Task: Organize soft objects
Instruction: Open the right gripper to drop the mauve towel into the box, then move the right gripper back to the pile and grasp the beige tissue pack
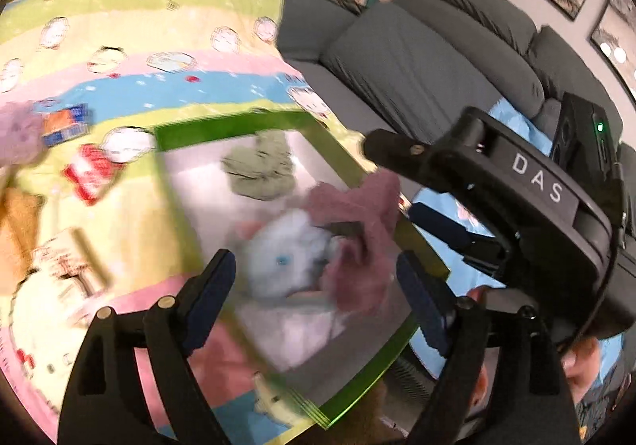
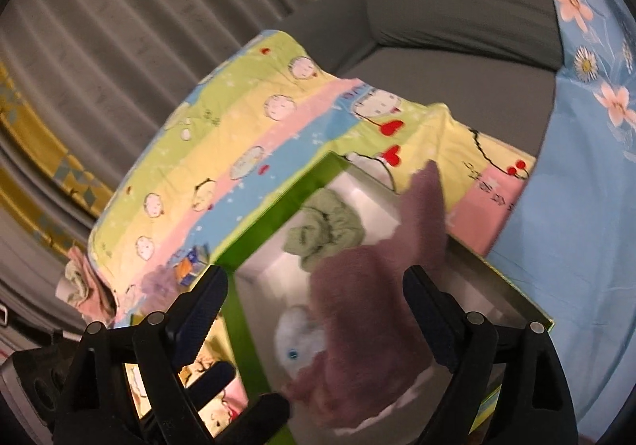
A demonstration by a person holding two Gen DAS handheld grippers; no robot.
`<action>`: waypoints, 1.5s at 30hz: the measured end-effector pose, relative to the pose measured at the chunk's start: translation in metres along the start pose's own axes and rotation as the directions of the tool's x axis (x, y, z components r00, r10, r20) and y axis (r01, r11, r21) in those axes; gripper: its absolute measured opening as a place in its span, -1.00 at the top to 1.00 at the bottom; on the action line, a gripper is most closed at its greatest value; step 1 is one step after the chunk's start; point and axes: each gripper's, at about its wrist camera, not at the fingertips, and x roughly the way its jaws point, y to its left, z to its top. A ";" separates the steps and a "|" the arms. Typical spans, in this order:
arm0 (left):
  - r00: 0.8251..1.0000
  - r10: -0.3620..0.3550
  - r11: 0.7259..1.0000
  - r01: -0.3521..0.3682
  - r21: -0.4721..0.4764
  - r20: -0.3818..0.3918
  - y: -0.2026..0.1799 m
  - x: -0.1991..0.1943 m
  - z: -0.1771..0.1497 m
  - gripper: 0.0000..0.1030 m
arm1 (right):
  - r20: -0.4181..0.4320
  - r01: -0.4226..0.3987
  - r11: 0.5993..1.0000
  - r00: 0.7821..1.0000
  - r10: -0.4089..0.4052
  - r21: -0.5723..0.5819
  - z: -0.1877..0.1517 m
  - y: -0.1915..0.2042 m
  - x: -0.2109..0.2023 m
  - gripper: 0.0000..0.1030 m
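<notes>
Blanket [image 2: 238, 135] covers the table so the green-rimmed box [image 1: 187, 137] sits on it, collecting soft things: purple cloth [image 2: 369, 310] draped over a white plush [image 2: 292, 341], green cloth [image 2: 326, 226] behind; both the left gripper [image 1: 318, 286] and right gripper [image 2: 314, 310] gape empty above

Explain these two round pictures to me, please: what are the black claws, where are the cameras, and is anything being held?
There is no robot here. A person holds a two-fingered claw in each hand, and each claw carries a wide-angle camera that looks along its fingers. One picture comes from the left gripper, the other from the right gripper.

On a striped cartoon blanket in front of a grey sofa stands a green-rimmed box. Inside lie a green cloth and a white plush toy.

Both claws are open. A fuzzy mauve cloth sits over the box between the right claw's spread fingers, so nothing is gripped.
</notes>
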 end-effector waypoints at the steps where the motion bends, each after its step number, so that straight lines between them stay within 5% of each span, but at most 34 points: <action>1: 1.000 0.014 1.000 -0.014 -0.010 0.019 0.005 -0.008 -0.002 -0.66 | 0.009 -0.005 1.000 1.000 0.006 -0.011 -0.002 0.005 -0.003 -0.78; 10: 0.966 0.224 0.967 -0.204 -0.150 0.130 0.088 -0.088 -0.036 -0.71 | 0.054 -0.107 0.979 0.992 0.118 -0.173 -0.023 0.063 -0.017 -0.88; 18: 0.885 0.433 0.896 -0.402 -0.188 0.172 0.146 -0.129 -0.059 -0.97 | 0.086 -0.225 0.945 0.964 0.252 -0.239 -0.053 0.113 -0.021 -0.99; 22: 0.901 0.407 0.894 -0.358 -0.269 0.153 0.183 -0.133 -0.077 -0.97 | -0.040 -0.349 0.894 0.935 0.353 -0.282 -0.078 0.150 0.001 -0.99; 28: 0.909 0.396 0.849 -0.308 -0.430 0.131 0.228 -0.140 -0.098 -0.97 | -0.253 -0.347 0.890 0.927 0.278 -0.296 -0.114 0.179 0.069 -0.99; 31: 0.926 0.349 0.854 -0.253 -0.455 0.142 0.233 -0.144 -0.099 -0.97 | -0.320 -0.241 0.916 0.938 0.135 -0.321 -0.130 0.182 0.102 -0.99; 35: 0.902 0.414 0.846 -0.332 -0.418 0.121 0.232 -0.146 -0.103 -0.97 | -0.283 -0.158 0.915 0.958 0.050 -0.372 -0.139 0.181 0.124 -0.99; 40: 0.856 0.507 0.805 -0.429 -0.410 0.101 0.239 -0.157 -0.115 -0.96 | -0.292 -0.107 0.892 0.956 -0.029 -0.440 -0.146 0.183 0.154 -0.98; 45: 0.844 0.525 0.796 -0.444 -0.411 0.105 0.244 -0.173 -0.126 -0.96 | -0.291 -0.034 0.841 0.945 -0.148 -0.540 -0.167 0.184 0.172 -0.54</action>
